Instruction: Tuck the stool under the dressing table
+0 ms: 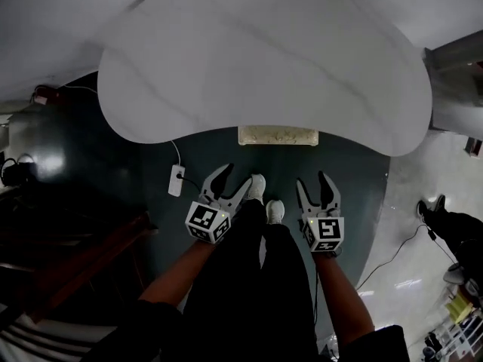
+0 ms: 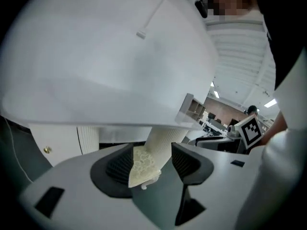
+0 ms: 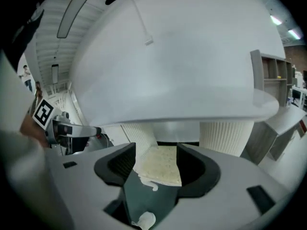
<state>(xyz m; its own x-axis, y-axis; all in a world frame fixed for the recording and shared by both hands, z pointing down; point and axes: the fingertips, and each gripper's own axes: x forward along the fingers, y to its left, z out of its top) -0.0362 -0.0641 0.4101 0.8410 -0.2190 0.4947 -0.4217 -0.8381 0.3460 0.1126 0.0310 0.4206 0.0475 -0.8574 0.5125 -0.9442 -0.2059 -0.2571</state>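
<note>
The white kidney-shaped dressing table (image 1: 264,59) fills the upper head view. Only a cream patterned edge of the stool (image 1: 278,135) shows, poking out from under the table's front rim. My left gripper (image 1: 235,178) and right gripper (image 1: 313,181) hang open above the dark carpet, short of the stool and touching nothing. In the left gripper view the stool (image 2: 142,166) shows at a distance between the open jaws of the gripper (image 2: 152,163), below a fluted table leg (image 2: 165,137). The right gripper (image 3: 156,166) frames the stool seat (image 3: 162,164) the same way, under the table (image 3: 182,56).
A white power strip (image 1: 176,180) with a cable lies on the dark round carpet (image 1: 113,172) left of my left gripper. My white shoes (image 1: 257,188) stand between the grippers. Another person's legs (image 1: 453,228) are at the right. Dark furniture (image 1: 68,262) is at the lower left.
</note>
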